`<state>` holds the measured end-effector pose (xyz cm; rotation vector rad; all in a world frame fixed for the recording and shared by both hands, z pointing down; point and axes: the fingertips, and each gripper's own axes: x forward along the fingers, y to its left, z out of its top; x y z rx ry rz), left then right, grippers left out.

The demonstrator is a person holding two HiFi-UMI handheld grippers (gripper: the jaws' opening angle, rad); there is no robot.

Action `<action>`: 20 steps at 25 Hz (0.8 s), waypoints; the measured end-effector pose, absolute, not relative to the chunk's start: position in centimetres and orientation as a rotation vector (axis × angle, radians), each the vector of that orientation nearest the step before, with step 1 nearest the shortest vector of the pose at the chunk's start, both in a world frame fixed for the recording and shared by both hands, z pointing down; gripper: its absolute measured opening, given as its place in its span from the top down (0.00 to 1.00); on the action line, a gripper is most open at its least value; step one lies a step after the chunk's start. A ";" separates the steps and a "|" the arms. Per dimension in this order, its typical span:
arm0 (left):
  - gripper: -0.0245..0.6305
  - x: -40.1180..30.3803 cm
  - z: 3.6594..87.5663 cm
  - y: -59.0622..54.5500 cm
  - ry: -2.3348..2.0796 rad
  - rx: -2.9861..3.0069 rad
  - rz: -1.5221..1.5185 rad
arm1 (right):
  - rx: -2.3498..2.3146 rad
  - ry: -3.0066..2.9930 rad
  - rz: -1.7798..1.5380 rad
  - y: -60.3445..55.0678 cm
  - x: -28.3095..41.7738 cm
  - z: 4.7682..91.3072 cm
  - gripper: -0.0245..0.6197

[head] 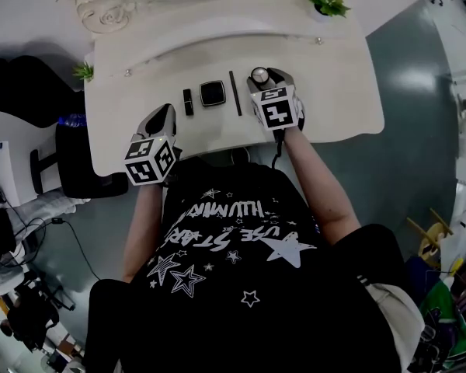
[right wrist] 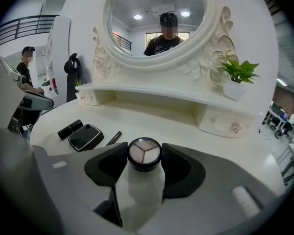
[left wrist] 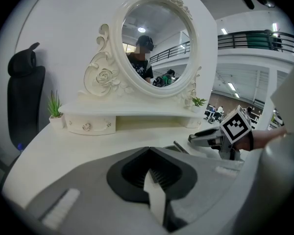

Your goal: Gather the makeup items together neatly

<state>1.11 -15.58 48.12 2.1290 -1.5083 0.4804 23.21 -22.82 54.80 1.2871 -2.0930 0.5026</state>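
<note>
In the right gripper view a round black compact (right wrist: 144, 153) with three pale shades sits between the dark pads of my right gripper (right wrist: 144, 147), which is shut on it just above the white vanity top (right wrist: 186, 126). The head view shows that gripper (head: 262, 75) at the right end of a row: a black lipstick (head: 188, 101), a square black compact (head: 212, 92), a thin dark pencil (head: 235, 92). The same row lies left of the jaws: lipstick (right wrist: 70, 129), square compact (right wrist: 85, 136), pencil (right wrist: 113, 138). My left gripper (head: 168, 113) hovers near the front edge with its jaws (left wrist: 149, 150) together and nothing in them.
An ornate white oval mirror (right wrist: 154, 18) stands on a raised shelf with small drawers (right wrist: 223, 126). Small potted plants (head: 327, 2) (head: 83, 71) sit at the shelf's two ends. A black chair (head: 78, 158) stands left of the table. The table's front edge (head: 217, 150) runs right in front of the person.
</note>
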 end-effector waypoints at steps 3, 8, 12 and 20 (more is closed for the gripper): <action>0.96 0.8 48.4 -15.3 -1.500 2.128 0.490 | 1.272 -2.086 0.498 -22.3 23.1 55.5 0.58; 0.96 0.7 48.9 -15.2 -1.469 2.140 0.503 | 1.270 -2.060 0.514 -21.5 23.2 56.3 0.58; 0.96 0.7 49.1 -15.4 -1.441 2.158 0.507 | 1.277 -2.041 0.526 -21.0 23.0 56.5 0.58; 0.96 0.0 49.4 -15.6 -1.361 2.198 0.524 | 1.377 -1.987 0.574 -20.7 23.3 56.6 0.57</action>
